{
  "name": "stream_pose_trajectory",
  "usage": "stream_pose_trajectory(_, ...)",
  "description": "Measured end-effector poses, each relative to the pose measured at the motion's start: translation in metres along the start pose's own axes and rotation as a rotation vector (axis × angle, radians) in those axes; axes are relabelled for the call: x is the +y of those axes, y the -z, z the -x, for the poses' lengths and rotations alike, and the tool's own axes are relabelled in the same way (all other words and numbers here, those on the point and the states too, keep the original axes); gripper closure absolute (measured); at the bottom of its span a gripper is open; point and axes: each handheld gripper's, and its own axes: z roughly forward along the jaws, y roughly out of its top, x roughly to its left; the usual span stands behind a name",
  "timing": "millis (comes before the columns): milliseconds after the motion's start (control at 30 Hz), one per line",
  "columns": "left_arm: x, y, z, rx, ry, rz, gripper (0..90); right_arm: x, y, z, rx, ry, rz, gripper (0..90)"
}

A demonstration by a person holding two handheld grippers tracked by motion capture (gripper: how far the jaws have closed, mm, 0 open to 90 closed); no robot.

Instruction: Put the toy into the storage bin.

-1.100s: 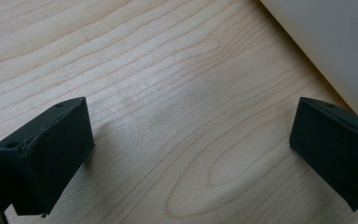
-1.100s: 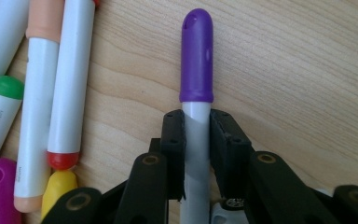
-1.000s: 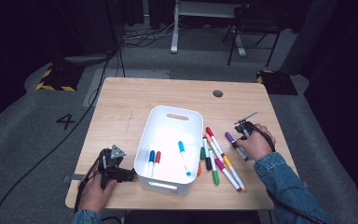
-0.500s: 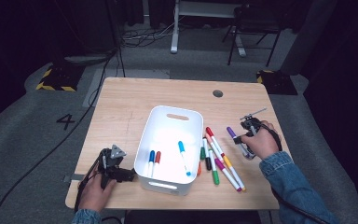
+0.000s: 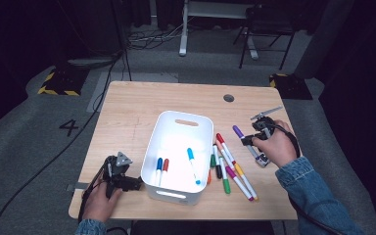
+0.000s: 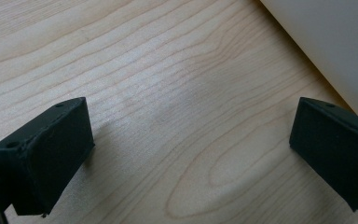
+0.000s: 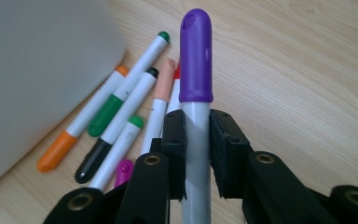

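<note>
Lab — hazard-taped floor [image 5: 58, 82], cables [image 5: 147, 41], dark curtains [image 5: 362, 58]

Bin [image 5: 176, 147] at centre of table [image 5: 127, 112], markers alongside.
Three markers [image 5: 165, 165] lie in it; loose markers [image 5: 230, 166] lie just right of it.

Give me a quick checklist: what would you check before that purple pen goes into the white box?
1. Right gripper shut on the purple marker: ok, barrel clamped between both jaws.
2. Cap on the marker: ok.
3. Room in the white bin: ok, three markers inside, plenty of bare floor.
4. Left gripper out of the way: ok, open over bare wood beside the bin.
5. Loose markers in the path: not ok, they lie between the gripper and the bin, so lift over them.
</note>
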Motion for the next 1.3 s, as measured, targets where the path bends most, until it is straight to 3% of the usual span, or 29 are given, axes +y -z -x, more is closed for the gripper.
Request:
stream_pose_trajectory(133,0.0,0.0,0.0,0.0,-0.001,0.001,0.0,0.005,0.007,-0.011,0.019,0.024,0.024,77.1)
stream_pose_trajectory(567,0.0,0.0,0.0,0.005,-0.003,0.002,0.0,0.03,0.03,-0.062,0.095,0.178,0.074,77.1)
stream_pose_trajectory(900,0.0,0.0,0.0,0.006,-0.004,0.002,0.0,0.049,0.034,-0.097,0.147,0.228,0.071,77.1)
stream_pose_trajectory(1300,0.002,-0.001,0.0,-0.016,-0.038,0.001,0.0,0.064,0.027,-0.131,0.212,0.278,0.069,77.1)
